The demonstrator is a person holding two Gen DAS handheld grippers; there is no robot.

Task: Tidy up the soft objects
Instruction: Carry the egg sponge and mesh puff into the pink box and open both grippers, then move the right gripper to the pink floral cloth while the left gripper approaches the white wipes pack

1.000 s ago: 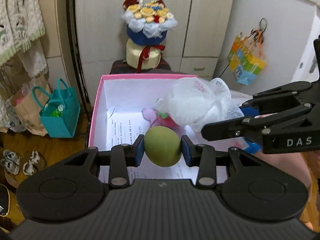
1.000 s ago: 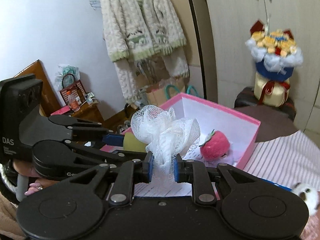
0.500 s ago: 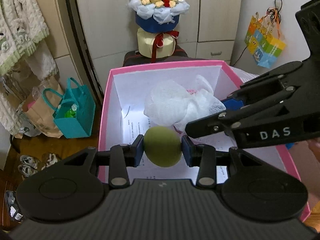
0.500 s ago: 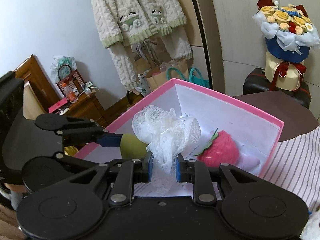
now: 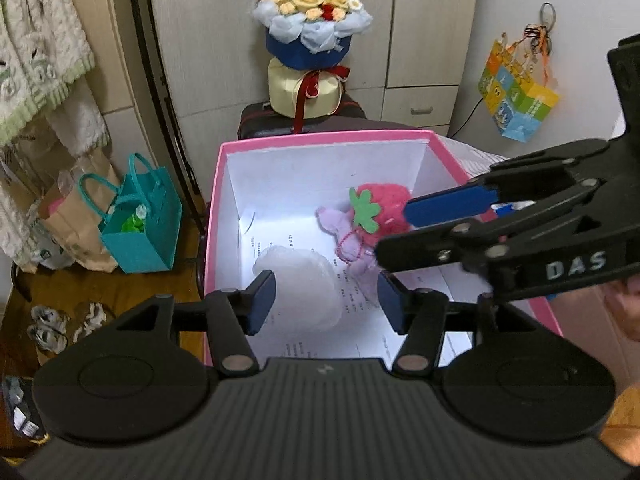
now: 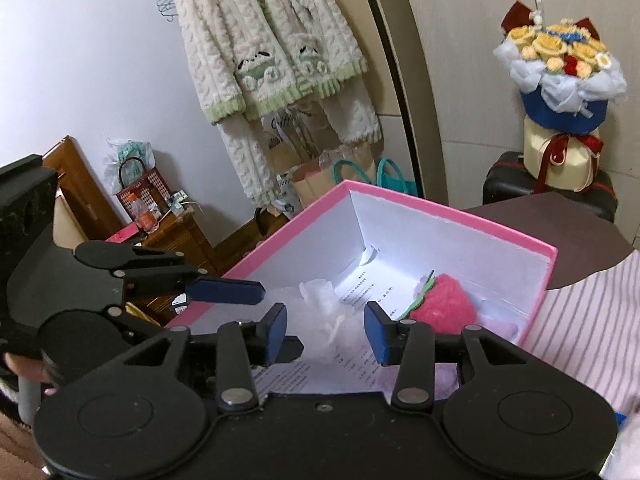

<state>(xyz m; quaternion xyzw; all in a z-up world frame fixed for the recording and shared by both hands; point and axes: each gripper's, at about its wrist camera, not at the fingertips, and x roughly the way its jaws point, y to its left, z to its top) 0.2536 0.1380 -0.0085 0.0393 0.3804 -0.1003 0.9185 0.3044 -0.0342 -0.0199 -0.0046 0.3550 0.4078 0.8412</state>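
The white mesh puff (image 5: 298, 280) looked soft and see-through, a bit blurry, and it lay on the white floor of the pink box (image 5: 320, 136), near the front. Behind it, toward the right wall of the box, sat a fuzzy pink strawberry toy (image 5: 386, 206) with a green leaf on it, touching a small pale purple plush (image 5: 344, 236). Printed paper (image 5: 360, 300) covered the box floor. The left gripper (image 5: 326, 298) was spread wide with nothing in it, hanging over the near edge of the box, above the puff. The right gripper (image 6: 324, 328) was spread wide too, with nothing between its blue pads (image 6: 376, 332) (the green ball could not be seen in either view). The box sat on a striped cloth (image 6: 580, 320). Behind the box stood a flower bouquet (image 5: 310, 40) on a dark suitcase (image 5: 256, 120), in front of pale cupboard doors (image 5: 428, 32). A fluffy cream and green cardigan (image 6: 272, 48) hung on the wall. On the wooden floor stood one teal bag (image 5: 140, 224) beside a brown paper bag (image 5: 76, 216). A colorful paper bag (image 5: 516, 96) hung on the right wall. In the box there were three soft things: one puff, one strawberry and one purple plush. There were two grippers.
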